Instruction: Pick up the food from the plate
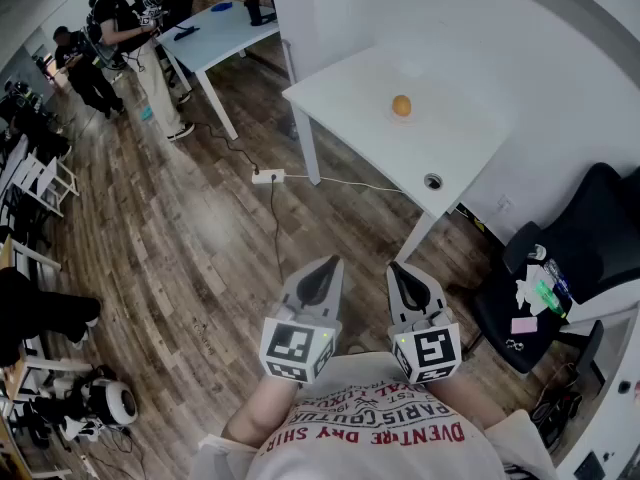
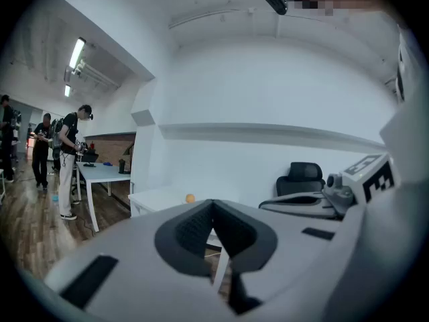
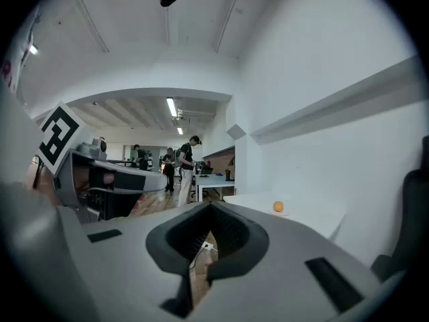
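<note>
Orange, round food (image 1: 401,106), one piece, sits on a pale plate (image 3: 278,212) that is hard to tell from the tabletop. It is on a white table (image 1: 350,98) set against the wall, towards the table's far side.

Left gripper (image 1: 328,266): held close to the person's chest over the wooden floor (image 1: 200,228), well apart from the table. Its jaws are together at the tips and nothing is between them.

Right gripper (image 1: 400,271): just beside the left one and pointing the same way. Its jaws are likewise closed and empty. In the right gripper view the food appears to the right of the jaw tips, far off.

Other items:
- Black office chair (image 1: 590,238), to the right of the table.
- White power strip (image 1: 268,176) with a cord, on the floor near the table leg.
- Second white table (image 1: 215,33), further back, with people (image 1: 130,28) standing beside it.
</note>
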`<state>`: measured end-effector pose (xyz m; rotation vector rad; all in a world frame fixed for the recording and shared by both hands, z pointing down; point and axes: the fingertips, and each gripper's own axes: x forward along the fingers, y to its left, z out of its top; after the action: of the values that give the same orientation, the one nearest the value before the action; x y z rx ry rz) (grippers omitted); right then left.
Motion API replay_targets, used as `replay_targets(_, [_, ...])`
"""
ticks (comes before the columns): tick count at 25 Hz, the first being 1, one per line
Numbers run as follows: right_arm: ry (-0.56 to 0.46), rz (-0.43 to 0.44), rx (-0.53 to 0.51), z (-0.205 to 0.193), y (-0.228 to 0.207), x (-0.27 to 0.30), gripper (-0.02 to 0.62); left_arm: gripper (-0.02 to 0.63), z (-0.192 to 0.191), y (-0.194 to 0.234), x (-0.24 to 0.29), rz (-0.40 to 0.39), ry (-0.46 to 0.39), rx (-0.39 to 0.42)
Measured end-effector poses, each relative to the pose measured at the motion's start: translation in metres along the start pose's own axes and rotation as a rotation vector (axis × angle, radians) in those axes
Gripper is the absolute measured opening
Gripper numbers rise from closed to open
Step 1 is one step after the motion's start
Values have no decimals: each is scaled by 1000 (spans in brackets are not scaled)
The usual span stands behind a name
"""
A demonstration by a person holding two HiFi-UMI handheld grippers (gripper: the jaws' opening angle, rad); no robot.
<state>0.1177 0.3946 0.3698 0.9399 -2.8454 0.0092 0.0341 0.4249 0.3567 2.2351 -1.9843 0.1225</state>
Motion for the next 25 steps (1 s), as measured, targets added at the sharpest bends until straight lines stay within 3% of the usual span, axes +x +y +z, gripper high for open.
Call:
replay_targets(14, [-23, -3, 67, -2, -25, 11, 9, 3, 0, 0, 25, 2, 10, 1])
replay_targets(25, [25, -16, 104, -22, -52, 37, 9, 3, -8, 1, 67, -35, 48, -9])
